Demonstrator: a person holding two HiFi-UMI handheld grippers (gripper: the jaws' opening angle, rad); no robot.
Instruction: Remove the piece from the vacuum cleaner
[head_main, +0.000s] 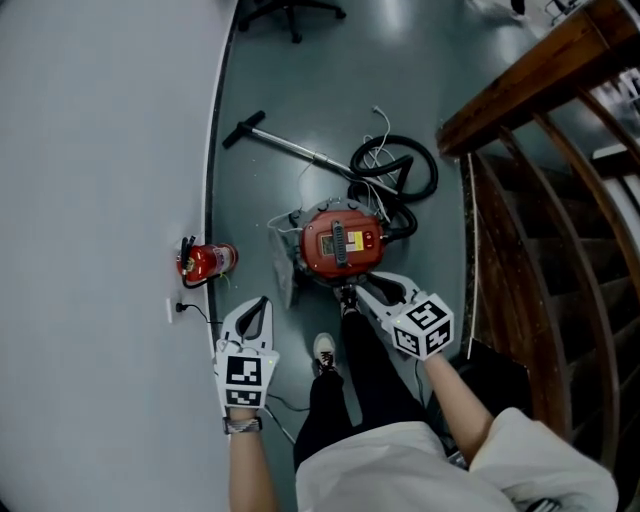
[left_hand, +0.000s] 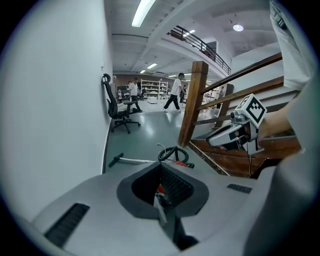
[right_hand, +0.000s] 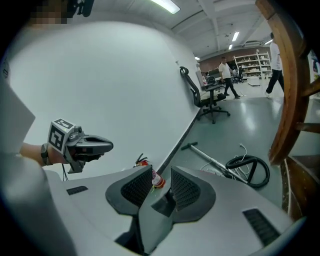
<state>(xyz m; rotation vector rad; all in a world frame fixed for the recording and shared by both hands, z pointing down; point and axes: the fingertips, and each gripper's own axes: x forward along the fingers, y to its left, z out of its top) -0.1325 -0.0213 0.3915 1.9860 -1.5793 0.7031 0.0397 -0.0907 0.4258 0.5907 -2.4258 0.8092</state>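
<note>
The red vacuum cleaner sits on the grey floor, with its black hose coiled behind it and a metal wand lying farther back. My left gripper hovers to the vacuum's near left with its jaws shut and nothing held. My right gripper is just at the vacuum's near right edge, open and empty. In the left gripper view the shut jaws point toward the hose. In the right gripper view the open jaws frame only floor and a fire extinguisher.
A red fire extinguisher stands by the white wall at the left, with a cable by it. A wooden stair railing borders the right. My black-trousered legs and a shoe are just before the vacuum. An office chair and people stand far off.
</note>
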